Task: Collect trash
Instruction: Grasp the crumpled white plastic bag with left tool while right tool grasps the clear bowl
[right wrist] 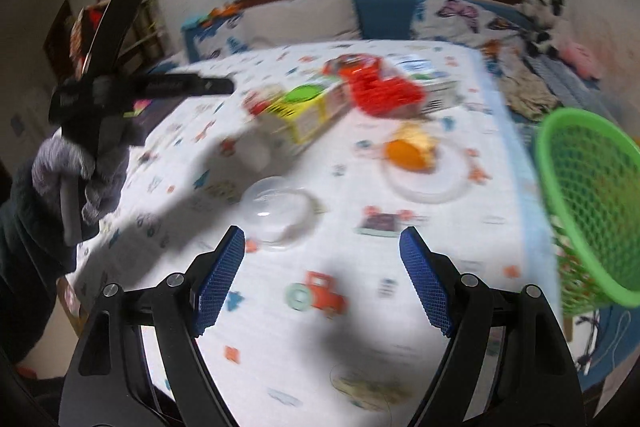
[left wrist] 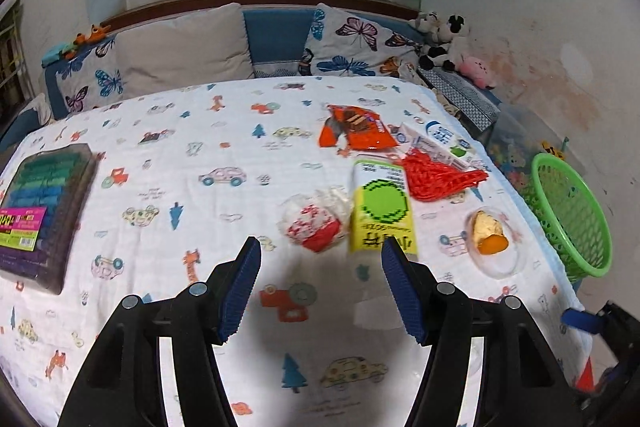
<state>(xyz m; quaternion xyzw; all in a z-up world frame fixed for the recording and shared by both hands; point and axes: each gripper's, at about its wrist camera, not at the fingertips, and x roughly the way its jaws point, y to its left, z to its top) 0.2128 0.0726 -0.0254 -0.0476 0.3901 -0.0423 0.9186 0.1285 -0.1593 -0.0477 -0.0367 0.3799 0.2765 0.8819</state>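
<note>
Trash lies on the cloth-covered table (left wrist: 168, 163): a yellow-green drink carton (left wrist: 382, 207), a crumpled red-white wrapper (left wrist: 316, 223), an orange snack bag (left wrist: 358, 129), a red net bag (left wrist: 436, 177), a white-blue box (left wrist: 438, 141) and a clear lid with orange peel (left wrist: 490, 239). My left gripper (left wrist: 320, 263) is open and empty, just short of the wrapper and carton. My right gripper (right wrist: 322, 267) is open and empty above the table, near a clear plastic dome lid (right wrist: 278, 211). The right wrist view is blurred; it shows the carton (right wrist: 304, 111), net bag (right wrist: 384, 89) and peel (right wrist: 410, 151).
A green mesh basket (left wrist: 568, 215) stands off the table's right edge, also in the right wrist view (right wrist: 592, 203). A box of coloured markers (left wrist: 44, 203) lies at the table's left. A sofa with pillows (left wrist: 184, 51) runs behind. The left gripper (right wrist: 120, 87) shows at the left.
</note>
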